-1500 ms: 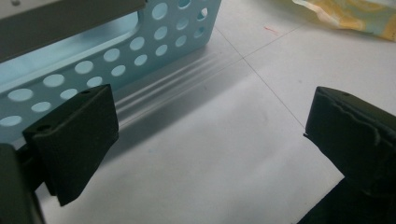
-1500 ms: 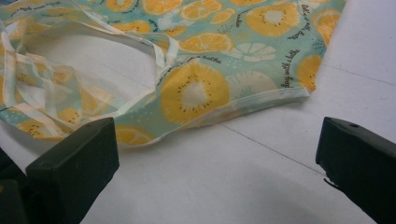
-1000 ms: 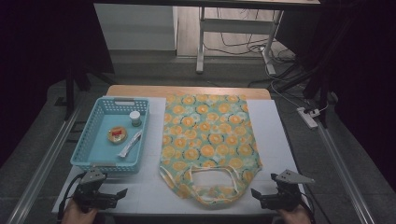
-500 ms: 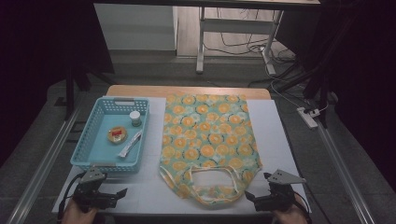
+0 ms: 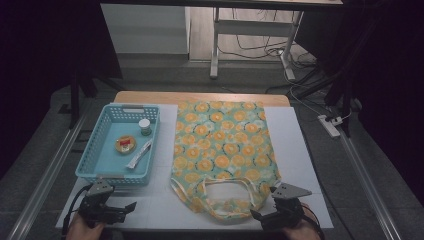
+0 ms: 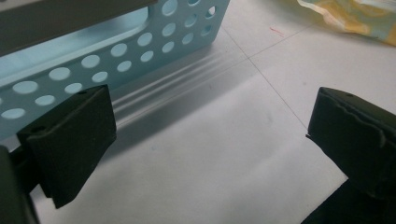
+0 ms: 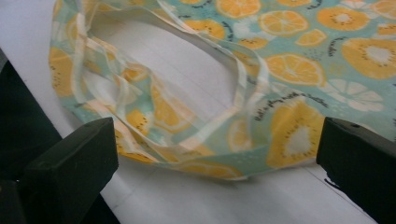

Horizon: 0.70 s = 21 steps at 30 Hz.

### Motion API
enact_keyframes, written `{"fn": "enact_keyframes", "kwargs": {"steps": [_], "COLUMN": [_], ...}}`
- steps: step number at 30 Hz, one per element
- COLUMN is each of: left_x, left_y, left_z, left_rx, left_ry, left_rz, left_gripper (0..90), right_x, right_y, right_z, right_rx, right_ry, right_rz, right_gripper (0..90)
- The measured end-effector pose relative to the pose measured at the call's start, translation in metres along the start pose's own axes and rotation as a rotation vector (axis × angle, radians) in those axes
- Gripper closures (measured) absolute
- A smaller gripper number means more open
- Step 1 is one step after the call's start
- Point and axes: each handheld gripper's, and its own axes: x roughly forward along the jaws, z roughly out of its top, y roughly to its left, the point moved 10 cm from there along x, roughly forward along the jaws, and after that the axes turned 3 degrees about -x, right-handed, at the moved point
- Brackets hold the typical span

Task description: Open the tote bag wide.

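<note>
Two grippers low at your table edge, both with jaws spread, empty. Left gripper [image 5: 107,210]: blue basket [image 6: 140,51] just ahead, bare white table [image 6: 196,154] between jaws. Right gripper [image 5: 272,216]: fruit-print bag [image 7: 261,70] handle loops directly ahead, close to its jaws, not gripped.

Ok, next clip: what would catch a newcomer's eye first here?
The orange-slice print tote bag lies flat down the middle of the white table, handles toward the person. To its left sits a light blue perforated basket holding a small jar, a round packet and a white tube. Both grippers wait open at the near edge, the right gripper at the bag's handles.
</note>
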Motion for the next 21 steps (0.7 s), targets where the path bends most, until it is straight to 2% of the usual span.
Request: {"fn": "enact_keyframes", "kwargs": {"steps": [4, 9, 15, 21], "left_x": [0.0, 0.0, 0.0, 0.0], "left_y": [0.0, 0.0, 0.001, 0.001], "left_z": [0.0, 0.0, 0.0, 0.0], "left_rx": [-0.003, -0.005, -0.008, -0.009], "left_ry": [0.001, 0.0, 0.0, 0.0], "left_rz": [0.001, 0.001, 0.001, 0.002], "left_gripper": [1.3, 1.3, 1.3, 1.3], "right_x": [0.002, 0.007, 0.021, 0.031], "right_y": [0.011, 0.024, 0.048, 0.064], "right_z": [0.007, 0.012, 0.017, 0.023], "right_rx": [0.008, -0.013, -0.048, -0.058], "right_ry": [-0.013, -0.008, 0.01, 0.014], "right_rz": [0.043, 0.078, 0.141, 0.18], "right_gripper": [0.0, 0.0, 0.0, 0.0]}}
